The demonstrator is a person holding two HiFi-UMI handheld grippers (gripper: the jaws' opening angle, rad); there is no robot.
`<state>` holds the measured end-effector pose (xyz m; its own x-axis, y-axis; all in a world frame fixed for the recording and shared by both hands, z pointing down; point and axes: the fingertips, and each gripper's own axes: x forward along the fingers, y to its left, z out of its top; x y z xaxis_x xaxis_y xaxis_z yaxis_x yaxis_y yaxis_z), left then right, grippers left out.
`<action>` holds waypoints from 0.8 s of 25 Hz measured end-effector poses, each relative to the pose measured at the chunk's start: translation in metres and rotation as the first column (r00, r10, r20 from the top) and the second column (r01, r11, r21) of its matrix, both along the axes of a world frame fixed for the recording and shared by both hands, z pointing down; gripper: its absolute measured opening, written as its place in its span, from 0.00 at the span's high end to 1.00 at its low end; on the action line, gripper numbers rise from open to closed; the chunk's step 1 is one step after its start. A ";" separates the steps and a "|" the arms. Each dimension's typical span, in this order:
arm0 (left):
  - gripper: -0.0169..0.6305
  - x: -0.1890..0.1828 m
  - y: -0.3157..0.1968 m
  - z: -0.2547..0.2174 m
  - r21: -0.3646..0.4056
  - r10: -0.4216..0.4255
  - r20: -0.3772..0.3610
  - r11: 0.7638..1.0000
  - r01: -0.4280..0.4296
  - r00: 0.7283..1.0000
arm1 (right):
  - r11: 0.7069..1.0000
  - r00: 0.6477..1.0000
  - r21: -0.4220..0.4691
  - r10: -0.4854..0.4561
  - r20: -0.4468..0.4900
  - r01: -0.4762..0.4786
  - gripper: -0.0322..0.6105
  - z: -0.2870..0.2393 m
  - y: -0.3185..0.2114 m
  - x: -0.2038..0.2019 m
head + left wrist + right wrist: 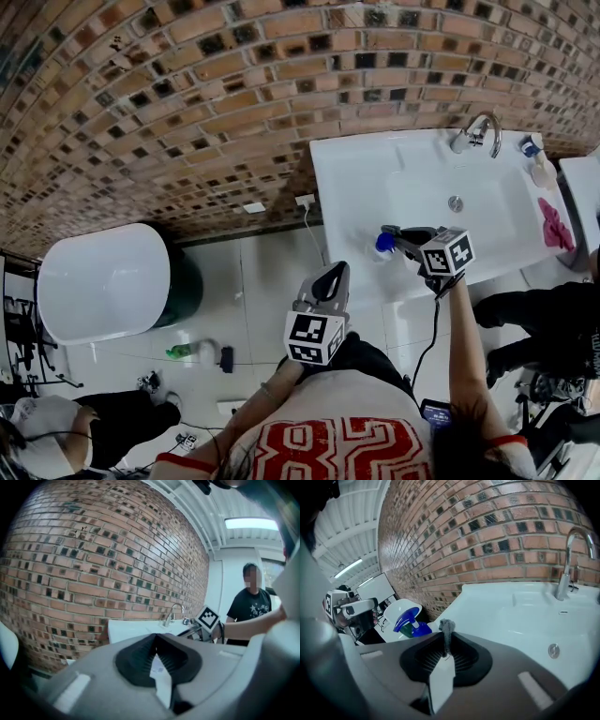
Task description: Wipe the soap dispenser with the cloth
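Soap dispenser with a blue pump top stands up straight at the near left part of the white sink. The right gripper is very close to it. Seen from that gripper, the dispenser is just to the left of the tips and a little ahead, not yet touching them. Its jaws are squeezed together on a thin grey strip that sticks up between them. It looks like a bit of cloth, but only a little shows, so I cannot be sure. To wipe, I think this gripper has to swing left so the grey strip meets the side of the bottle. A hard push could tip the bottle off the sink's edge. The left gripper is lower and farther away, out over the floor. Its jaws are closed with nothing in them. A pink cloth lies far off on the right side of the sink, and the tap is at the back by the brick wall. Nothing stands between the right gripper and the dispenser.
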<state>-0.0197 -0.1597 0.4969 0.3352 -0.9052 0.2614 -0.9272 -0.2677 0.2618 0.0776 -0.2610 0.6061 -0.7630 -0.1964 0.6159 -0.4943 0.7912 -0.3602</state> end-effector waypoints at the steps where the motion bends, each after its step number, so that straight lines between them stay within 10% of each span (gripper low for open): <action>1: 0.97 0.001 0.000 0.000 0.001 0.002 0.002 1.000 -0.002 1.000 | 1.000 1.000 0.003 -0.016 0.005 0.016 0.88 -0.001 -0.001 -0.003; 20: 0.97 -0.021 0.000 0.004 -0.014 -0.068 0.009 0.998 0.068 0.998 | 0.991 0.992 -0.049 -0.122 0.019 0.123 0.88 0.019 -0.009 -0.011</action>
<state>-0.0405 -0.1595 0.5013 0.2706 -0.9220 0.2769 -0.9455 -0.2003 0.2568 0.0664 -0.2696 0.6248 -0.7892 -0.0702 0.6101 -0.3887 0.8261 -0.4079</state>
